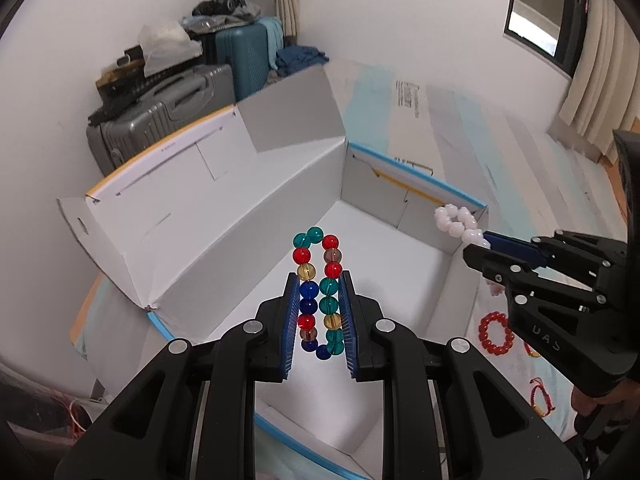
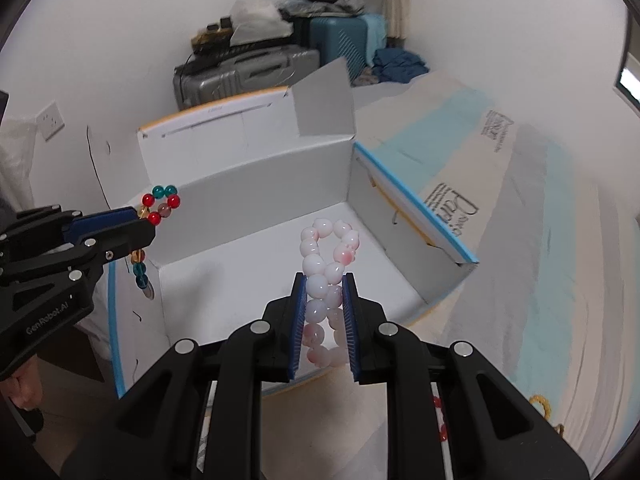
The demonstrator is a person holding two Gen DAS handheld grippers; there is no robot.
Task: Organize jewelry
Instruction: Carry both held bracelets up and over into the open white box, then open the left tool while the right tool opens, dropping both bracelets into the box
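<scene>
White walls, stacked suitcases [image 1: 168, 116] and a curtained window frame a bed whose pale striped bedding [image 1: 460, 128] carries an open white cardboard box [image 1: 224, 216] with its lid flaps standing up. Both bracelets in hand hover over the box's bare white floor, which so far looks empty of jewelry as far as both views show.

Judging by this, the sorting is at an early or middle stage: two pieces are lifted and carried to the box but not yet set down, while a red bead bracelet [image 1: 495, 333] and some red cord pieces [image 1: 540, 396] lie on the bedding beside the box, waiting their turn.

The left gripper [image 1: 319, 280] has its jaws narrowed onto a multicoloured bead bracelet [image 1: 318, 292], pinching the loop flat so its two strands run side by side between the blue pads. The squeezed loop's long axis follows the fingers, pointing away from the camera and down toward the box floor, with the rounded free end poking out past the fingertips.

The right gripper [image 2: 323, 278] likewise has its jaws clamped narrowly on a white and pink bead bracelet [image 2: 326, 280], flattened into an elongated loop. Its long axis also runs along the fingers, the free end crossing into a small figure-eight beyond the tips, aimed at the far right corner of the box interior.
</scene>
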